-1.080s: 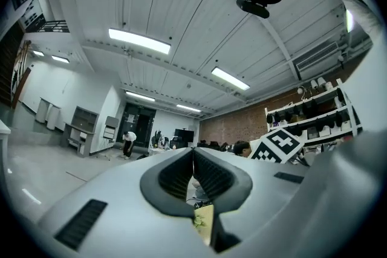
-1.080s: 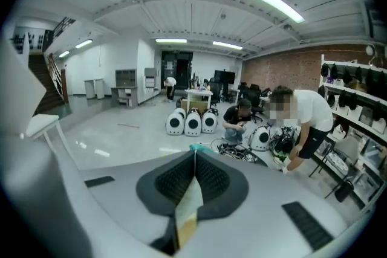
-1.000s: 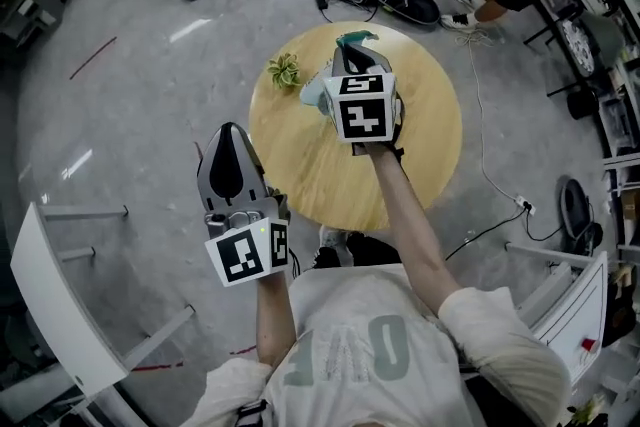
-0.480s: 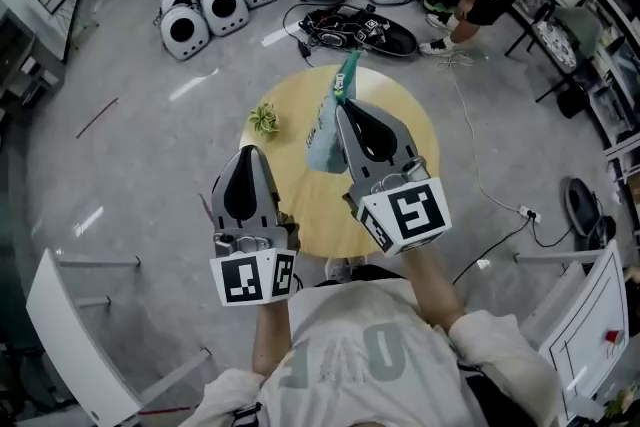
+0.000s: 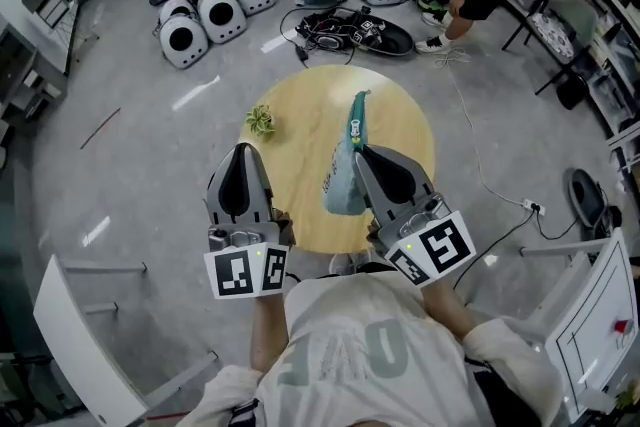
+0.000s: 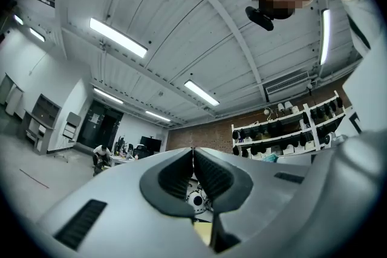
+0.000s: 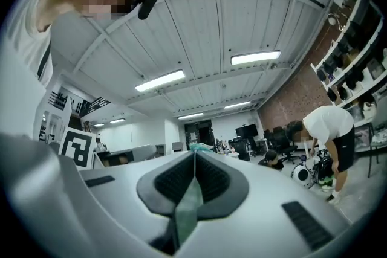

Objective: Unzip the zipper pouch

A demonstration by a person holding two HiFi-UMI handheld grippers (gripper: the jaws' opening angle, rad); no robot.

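Note:
The zipper pouch (image 5: 344, 177), pale teal with a darker green end, hangs above the round wooden table (image 5: 295, 150), off its top. My right gripper (image 5: 363, 153) is shut on the pouch's edge. In the right gripper view a strip of the teal fabric (image 7: 186, 214) is pinched between the pads, and the gripper (image 7: 195, 153) points up toward the ceiling. My left gripper (image 5: 240, 149) hovers over the table's left edge, apart from the pouch. It (image 6: 193, 150) is shut with nothing between its pads.
A small green plant (image 5: 260, 121) sits on the table's far left. Beyond the table lie white pet-carrier pods (image 5: 213, 7), a black bag with cables (image 5: 350, 32) and two people crouching or bending. A white cable (image 5: 478, 155) runs on the floor at right.
My right gripper has drawn back toward my body and turned upward, lifting the pouch off the table. The left gripper has barely moved.

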